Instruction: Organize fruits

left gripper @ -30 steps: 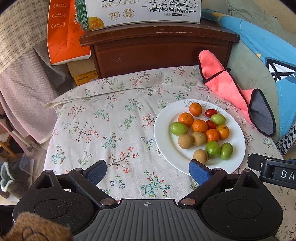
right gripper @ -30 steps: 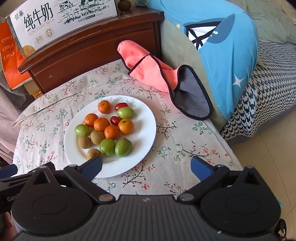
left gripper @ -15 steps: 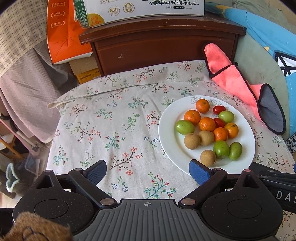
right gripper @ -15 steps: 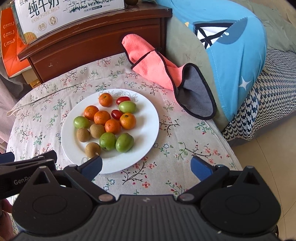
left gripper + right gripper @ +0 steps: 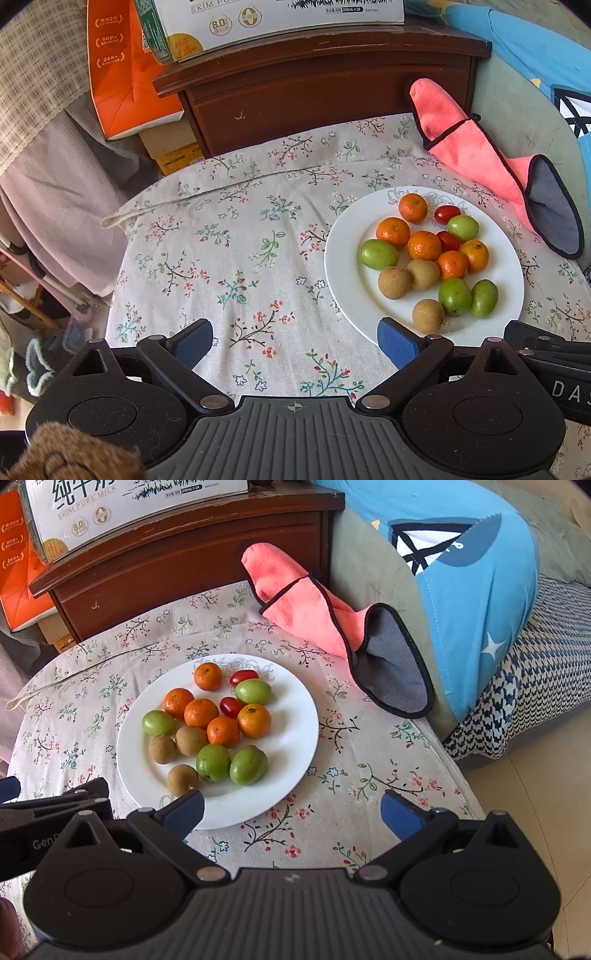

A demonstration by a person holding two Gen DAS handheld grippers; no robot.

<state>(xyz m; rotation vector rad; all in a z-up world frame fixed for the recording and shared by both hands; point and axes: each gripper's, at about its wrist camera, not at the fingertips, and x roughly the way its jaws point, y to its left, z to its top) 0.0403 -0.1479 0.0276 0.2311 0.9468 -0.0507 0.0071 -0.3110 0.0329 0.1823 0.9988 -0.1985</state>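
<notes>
A white plate (image 5: 343,273) (image 5: 295,738) on the floral tablecloth holds a mixed heap of fruit: several small oranges (image 5: 424,245) (image 5: 201,713), several green fruits (image 5: 378,254) (image 5: 248,765), three brown fruits (image 5: 393,283) (image 5: 182,780) and two red cherry tomatoes (image 5: 447,214) (image 5: 243,677). My left gripper (image 5: 295,341) hangs open above the cloth, left of the plate, its right pad over the plate's near rim. My right gripper (image 5: 291,812) is open too, above the plate's near right edge, nothing between its fingers.
A pink and grey cloth (image 5: 480,155) (image 5: 332,616) lies behind the plate against a blue cushion (image 5: 480,572). A dark wooden cabinet (image 5: 314,85) with a milk carton box (image 5: 129,506) stands at the back. The table drops off to the floor (image 5: 535,794) on the right.
Both grippers have drifted lower and closer to the table, so the plate looks larger and sits further right in the left view. Both stay open; no fruit has moved.
</notes>
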